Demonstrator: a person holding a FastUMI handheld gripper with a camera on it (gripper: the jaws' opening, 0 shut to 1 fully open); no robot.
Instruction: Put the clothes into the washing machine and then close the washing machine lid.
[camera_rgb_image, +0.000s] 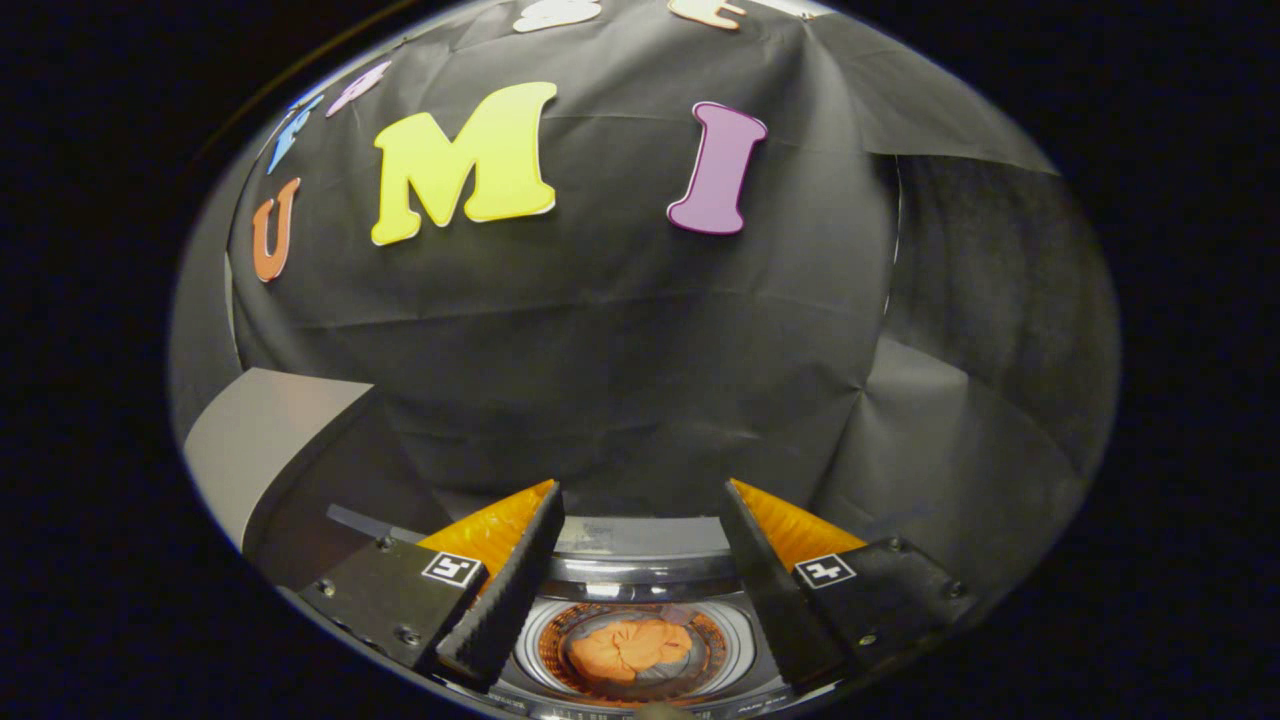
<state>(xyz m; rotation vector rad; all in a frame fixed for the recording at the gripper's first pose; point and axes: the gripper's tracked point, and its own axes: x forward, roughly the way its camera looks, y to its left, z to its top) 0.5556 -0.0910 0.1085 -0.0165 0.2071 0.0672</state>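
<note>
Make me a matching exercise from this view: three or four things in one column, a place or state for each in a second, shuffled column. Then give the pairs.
Things:
1. orange cloth
2. gripper
3. washing machine
4. grey lid

Places or states:
A. open, fingers spread with nothing between them
B. raised, beside the left finger
C. lying in the drum
D. below the fingers, drum uncovered

Pairs: 1-C, 2-A, 3-D, 4-B
</note>
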